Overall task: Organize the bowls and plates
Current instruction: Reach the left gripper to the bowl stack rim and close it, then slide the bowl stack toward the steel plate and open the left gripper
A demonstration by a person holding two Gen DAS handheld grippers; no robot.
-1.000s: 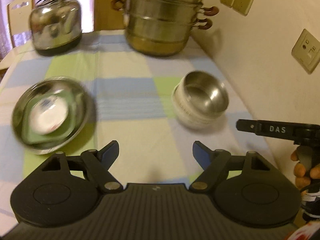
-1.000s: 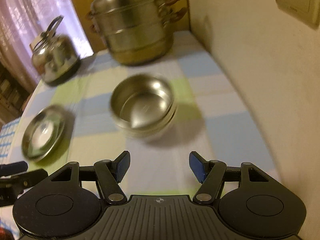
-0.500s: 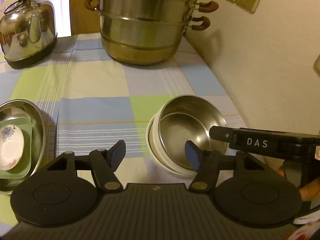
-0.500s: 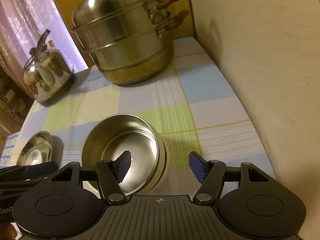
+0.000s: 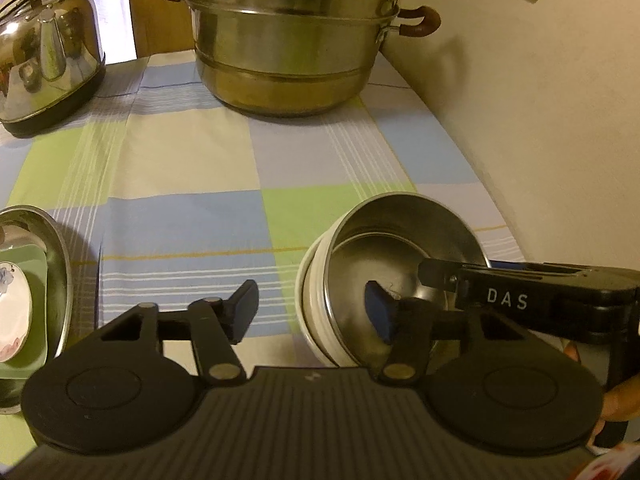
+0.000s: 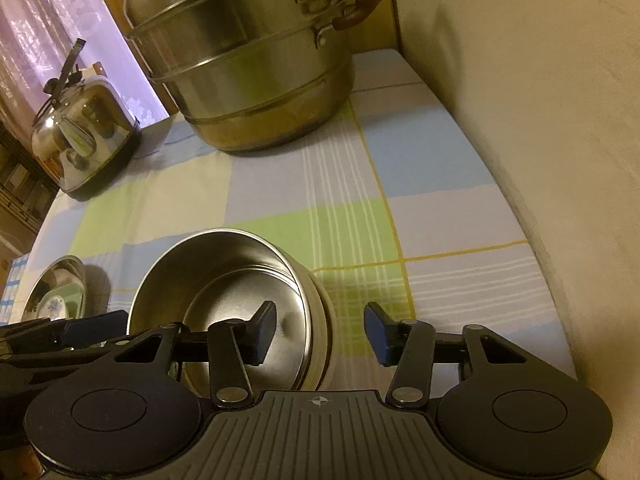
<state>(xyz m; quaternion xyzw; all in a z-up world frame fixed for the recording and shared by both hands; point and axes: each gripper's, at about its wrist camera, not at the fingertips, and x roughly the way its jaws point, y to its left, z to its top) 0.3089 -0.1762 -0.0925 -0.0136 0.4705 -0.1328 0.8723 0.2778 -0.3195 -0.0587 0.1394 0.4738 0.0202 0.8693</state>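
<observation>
Both tools, left tool (image 5: 312,316) and right tool (image 6: 320,330), are closing astride opposite rims of the nested bowl stack (image 6: 224,300), seemingly not yet pinching; uneven squeezing risks tipping the steel bowl (image 5: 404,248) out.

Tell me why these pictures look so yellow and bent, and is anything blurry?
Left wrist view: warm, dim indoor light tints everything yellow; the fisheye lens bows the tablecloth and darkens the corners; the picture is sharp, with glare on the kettle. Right wrist view: same yellow cast, a bright spot on the pot, the wall curving strongly, and the bowl casting a soft shadow.
</observation>
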